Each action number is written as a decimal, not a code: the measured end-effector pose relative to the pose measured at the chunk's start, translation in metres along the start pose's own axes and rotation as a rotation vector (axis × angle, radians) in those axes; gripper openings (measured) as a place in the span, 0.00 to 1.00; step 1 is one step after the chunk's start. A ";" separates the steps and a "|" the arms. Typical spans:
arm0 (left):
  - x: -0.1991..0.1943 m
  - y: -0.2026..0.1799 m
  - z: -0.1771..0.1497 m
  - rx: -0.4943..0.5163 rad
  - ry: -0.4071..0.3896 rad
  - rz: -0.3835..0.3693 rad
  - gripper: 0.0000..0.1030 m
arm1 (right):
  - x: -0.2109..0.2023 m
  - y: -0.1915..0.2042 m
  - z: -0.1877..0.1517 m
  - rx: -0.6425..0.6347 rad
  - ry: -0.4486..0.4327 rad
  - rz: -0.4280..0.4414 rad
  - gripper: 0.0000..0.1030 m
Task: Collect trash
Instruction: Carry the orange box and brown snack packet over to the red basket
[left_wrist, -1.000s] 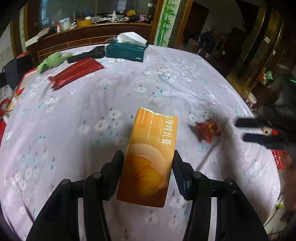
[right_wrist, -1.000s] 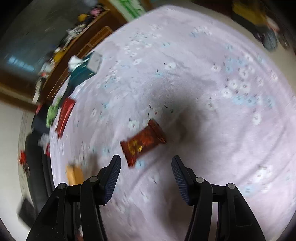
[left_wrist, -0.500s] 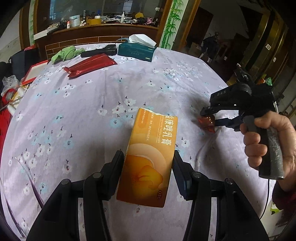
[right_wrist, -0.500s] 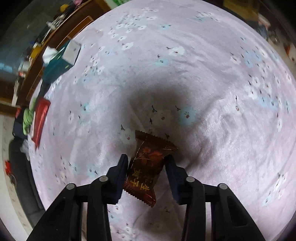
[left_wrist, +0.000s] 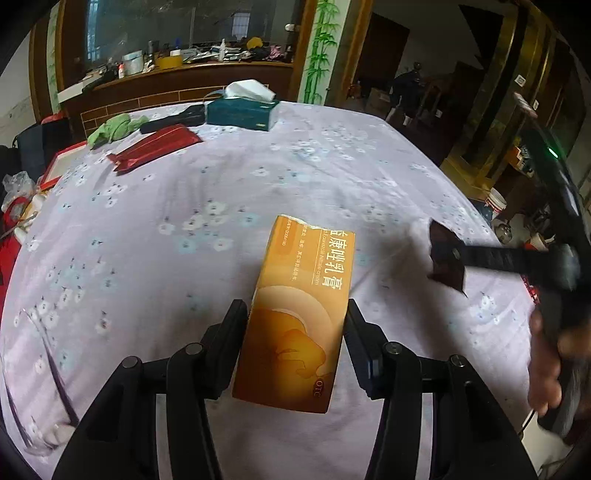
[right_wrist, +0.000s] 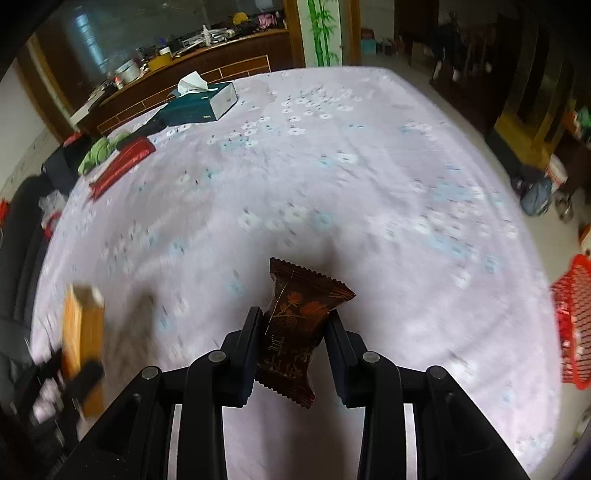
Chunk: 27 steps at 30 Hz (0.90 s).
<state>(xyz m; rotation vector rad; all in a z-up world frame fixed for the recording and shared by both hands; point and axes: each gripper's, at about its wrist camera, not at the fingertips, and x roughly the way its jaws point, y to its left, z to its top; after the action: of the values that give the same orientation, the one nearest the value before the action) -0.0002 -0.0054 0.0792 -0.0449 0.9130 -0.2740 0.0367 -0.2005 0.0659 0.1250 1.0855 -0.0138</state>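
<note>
An orange carton (left_wrist: 301, 314) with Chinese print is clamped in my left gripper (left_wrist: 295, 325), held above the lilac flowered tablecloth (left_wrist: 221, 192). In the right wrist view my right gripper (right_wrist: 293, 328) is shut on a dark red snack wrapper (right_wrist: 299, 321), lifted off the cloth. The same wrapper (left_wrist: 445, 260) shows at the right of the left wrist view, pinched in the blurred right gripper (left_wrist: 458, 254) held by a hand (left_wrist: 546, 369). The orange carton (right_wrist: 83, 332) appears blurred at the left of the right wrist view.
At the table's far end lie a teal tissue box (left_wrist: 242, 110), a flat red packet (left_wrist: 155, 146), a green cloth (left_wrist: 114, 127) and a black case (left_wrist: 173, 120). A red mesh basket (right_wrist: 572, 325) stands on the floor past the right edge. A wooden sideboard (left_wrist: 184, 79) runs behind.
My right gripper shut on the red wrapper and lifted it off the cloth, swinging up and to the right. The left gripper kept hold of the orange carton, almost still.
</note>
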 end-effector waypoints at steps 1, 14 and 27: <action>-0.001 -0.008 -0.002 0.011 -0.006 0.009 0.49 | -0.005 -0.005 -0.008 -0.013 -0.006 -0.009 0.34; -0.007 -0.103 -0.008 0.125 -0.035 -0.003 0.49 | -0.062 -0.069 -0.075 -0.058 -0.092 -0.160 0.35; -0.019 -0.173 -0.007 0.208 -0.063 -0.033 0.49 | -0.103 -0.117 -0.091 -0.022 -0.167 -0.190 0.35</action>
<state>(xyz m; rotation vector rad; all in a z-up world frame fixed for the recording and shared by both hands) -0.0541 -0.1667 0.1162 0.1229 0.8181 -0.3949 -0.1005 -0.3122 0.1037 0.0009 0.9267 -0.1801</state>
